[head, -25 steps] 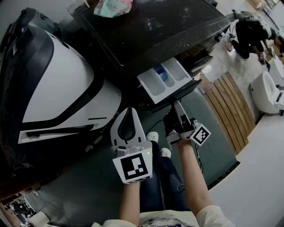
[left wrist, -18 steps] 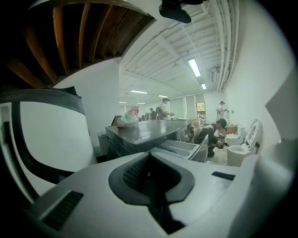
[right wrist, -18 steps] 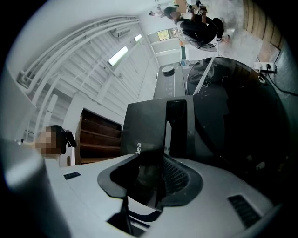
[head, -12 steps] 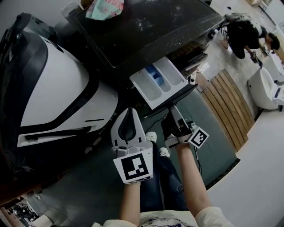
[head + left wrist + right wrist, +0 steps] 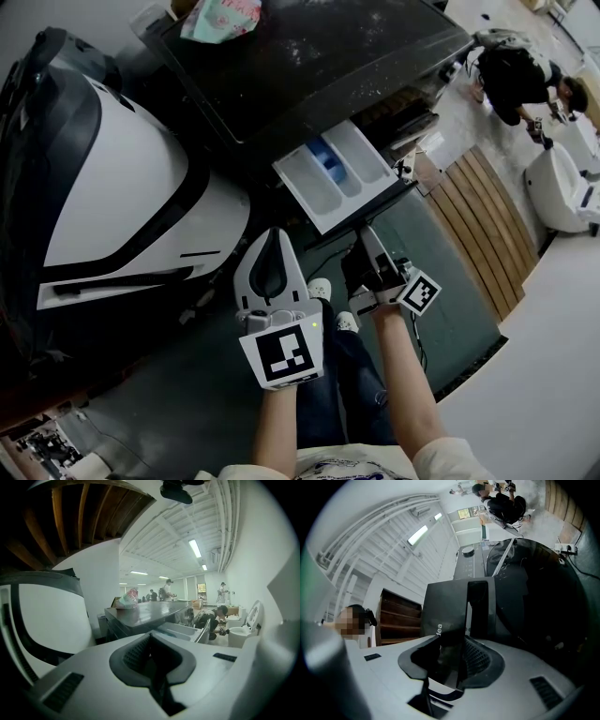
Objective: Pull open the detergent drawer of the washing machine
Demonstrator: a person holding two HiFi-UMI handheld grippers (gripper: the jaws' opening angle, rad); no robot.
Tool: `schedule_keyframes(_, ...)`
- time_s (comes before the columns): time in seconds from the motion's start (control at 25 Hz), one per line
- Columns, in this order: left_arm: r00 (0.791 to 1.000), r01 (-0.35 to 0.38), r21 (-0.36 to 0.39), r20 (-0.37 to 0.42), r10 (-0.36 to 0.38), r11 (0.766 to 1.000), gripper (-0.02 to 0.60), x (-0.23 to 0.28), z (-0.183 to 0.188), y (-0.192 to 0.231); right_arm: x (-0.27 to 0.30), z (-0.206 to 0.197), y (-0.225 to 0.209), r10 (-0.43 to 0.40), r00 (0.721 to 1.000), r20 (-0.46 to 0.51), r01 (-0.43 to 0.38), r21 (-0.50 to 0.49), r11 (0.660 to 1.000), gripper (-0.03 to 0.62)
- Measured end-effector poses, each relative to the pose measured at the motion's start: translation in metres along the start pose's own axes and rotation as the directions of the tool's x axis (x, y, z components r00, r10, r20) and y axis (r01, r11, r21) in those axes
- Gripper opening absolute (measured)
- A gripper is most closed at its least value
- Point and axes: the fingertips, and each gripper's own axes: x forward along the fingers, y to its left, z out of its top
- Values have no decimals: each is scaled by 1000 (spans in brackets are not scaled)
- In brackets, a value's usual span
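The dark washing machine fills the top of the head view. Its white detergent drawer, with a blue compartment, stands pulled out toward me. My right gripper is shut on the drawer's dark front panel. In the right gripper view the jaws of the right gripper clamp that panel from both sides. My left gripper hovers left of the drawer, shut and empty. The left gripper view has the left gripper in front, with the drawer out beyond it.
A large white and black appliance stands at the left. A pastel bundle lies on the machine top. A wooden slat mat, a white fixture and a crouching person are at the right. My shoes are below the drawer.
The head view has shifted slightly, so the machine and drawer sit a bit further left in the picture. Both grippers keep their places and grips. The crouching person has moved.
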Motion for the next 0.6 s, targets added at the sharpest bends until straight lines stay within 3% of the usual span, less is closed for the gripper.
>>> schedule_keyframes(0.4, 1000, -18, -12, -5, 18, 1000, 14, -2, -2, 11, -5, 4, 2, -41, 999, 5, 41, -76, 996, 198)
schedule_keyframes(0.6, 1000, -15, 11, -12, 16, 1000, 14, -4, 4, 17, -17, 10, 6, -115, 993, 15, 116, -148, 982, 215)
